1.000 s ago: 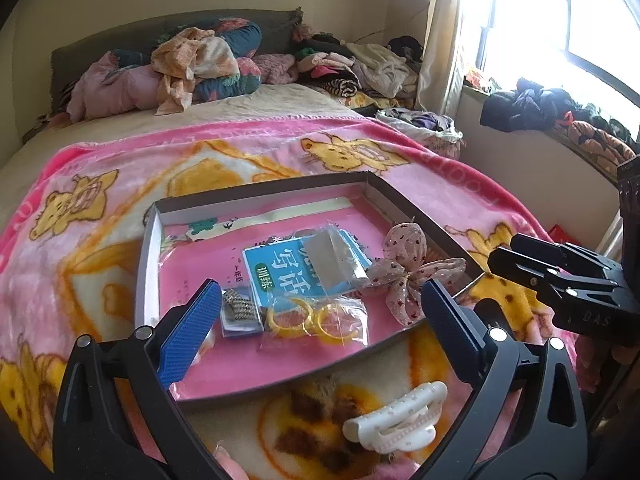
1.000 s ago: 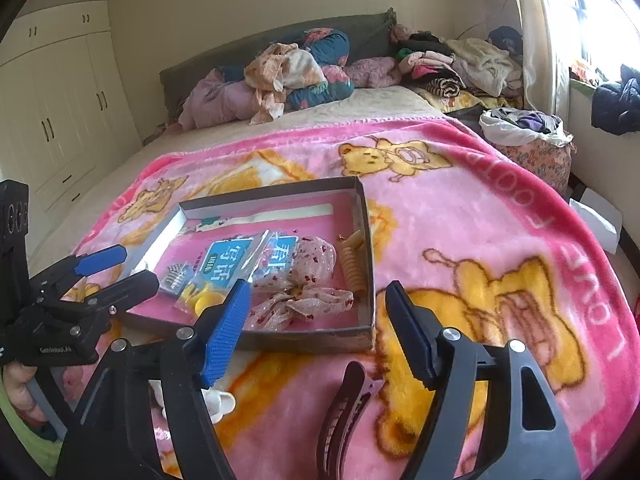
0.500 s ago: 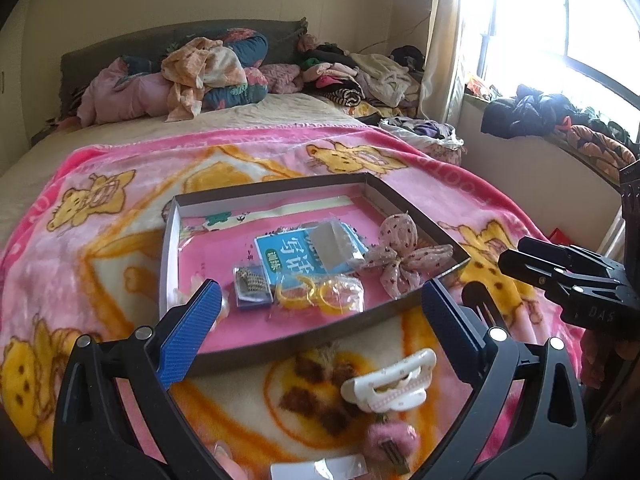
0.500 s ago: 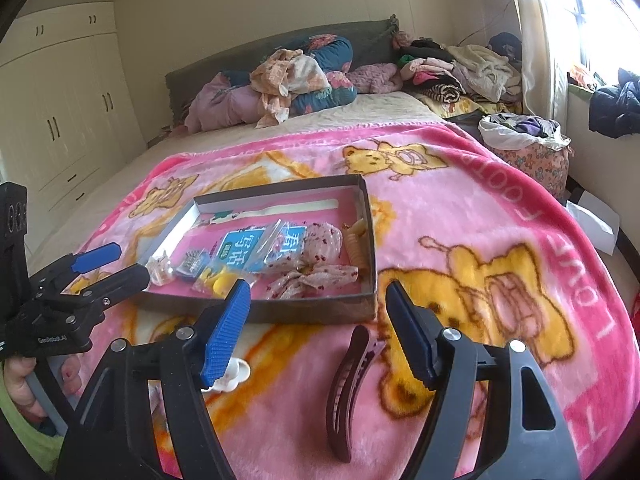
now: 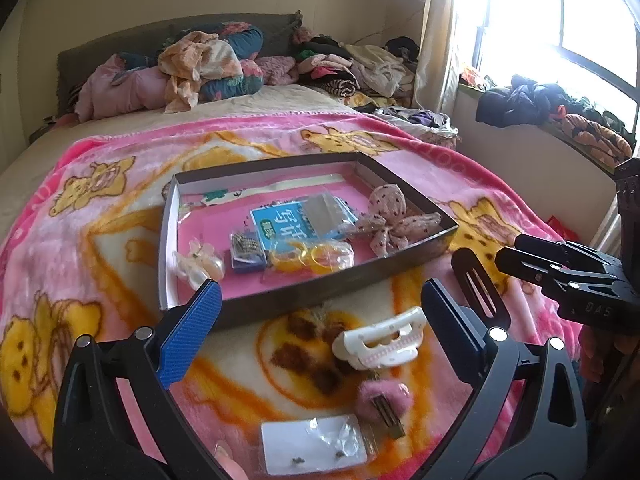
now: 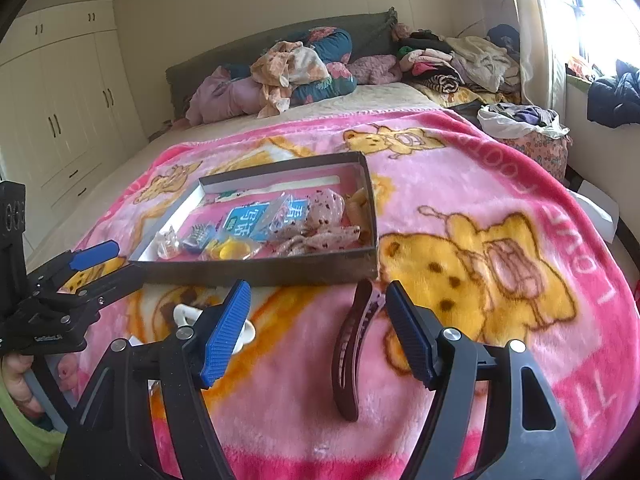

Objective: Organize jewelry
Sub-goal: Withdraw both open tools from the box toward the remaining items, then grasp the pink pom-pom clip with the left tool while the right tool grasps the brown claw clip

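Pink blanket (image 6: 460, 184), box (image 5: 320, 296) half-filled: both tongs, left (image 5: 320, 332) and right (image 6: 318, 328), hover spread and empty; right lines up on the brown clip (image 6: 352, 344), needing descent and a pinch.

Two low wrist views, side by side, sharing tray (image 5: 304, 300)

Tray (image 5: 332, 294) ahead of left gripper (image 5: 320, 332), on blanket (image 5: 100, 248). Claw clip (image 5: 380, 342) between its fingers, before tray. Earring card (image 5: 314, 450) nearest, below clip. Long clip (image 6: 352, 344) between right gripper (image 6: 318, 328) fingers, before tray.
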{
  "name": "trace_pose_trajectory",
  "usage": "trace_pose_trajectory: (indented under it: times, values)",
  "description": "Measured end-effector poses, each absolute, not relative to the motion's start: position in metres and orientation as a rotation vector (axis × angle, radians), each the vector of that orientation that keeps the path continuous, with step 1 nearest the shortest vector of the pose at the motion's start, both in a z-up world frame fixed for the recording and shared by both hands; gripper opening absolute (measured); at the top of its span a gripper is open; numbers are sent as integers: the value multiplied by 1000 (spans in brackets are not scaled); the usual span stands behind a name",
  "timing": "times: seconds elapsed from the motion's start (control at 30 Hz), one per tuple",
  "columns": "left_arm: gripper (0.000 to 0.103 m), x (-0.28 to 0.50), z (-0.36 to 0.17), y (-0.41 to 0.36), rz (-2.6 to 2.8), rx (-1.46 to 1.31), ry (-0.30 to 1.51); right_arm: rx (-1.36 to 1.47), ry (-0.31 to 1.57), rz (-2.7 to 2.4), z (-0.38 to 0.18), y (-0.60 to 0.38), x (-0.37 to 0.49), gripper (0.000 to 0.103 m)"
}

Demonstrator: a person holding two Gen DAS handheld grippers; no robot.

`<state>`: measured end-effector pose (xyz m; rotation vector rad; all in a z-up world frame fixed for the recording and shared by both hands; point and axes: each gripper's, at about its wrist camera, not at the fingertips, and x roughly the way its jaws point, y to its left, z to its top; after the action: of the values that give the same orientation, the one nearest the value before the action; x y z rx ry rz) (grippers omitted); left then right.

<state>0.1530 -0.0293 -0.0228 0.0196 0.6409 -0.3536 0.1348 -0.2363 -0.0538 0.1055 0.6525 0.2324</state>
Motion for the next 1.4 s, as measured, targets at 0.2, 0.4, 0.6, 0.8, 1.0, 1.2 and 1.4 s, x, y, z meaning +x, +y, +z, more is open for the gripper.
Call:
trace_pose_trajectory:
  times: [0.2, 0.4, 0.6, 0.8, 1.0, 1.2, 1.4]
  values:
    - [91, 143, -29, -32, -369, 27, 654, 109, 663, 231, -60, -236, 126, 68]
    - [91, 136, -36, -38, -389, 41, 673, 111, 670, 226, -63, -237, 120, 68]
    - [91, 128, -46, -45, -420, 60, 699, 112, 680, 215, -69, -241, 112, 68]
    - [91, 122, -56, -54, -451, 88, 726, 125, 685, 202, -73, -247, 108, 68]
    - [91, 119, -64, -63, -466, 119, 750, 128, 709, 193, -82, -250, 107, 68]
    - [85, 120, -73, -71, -455, 158, 775, 129, 732, 196, -89, -250, 111, 68]
    - [77, 121, -80, -75, -442, 187, 780, 132, 755, 199, -95, -249, 122, 67]
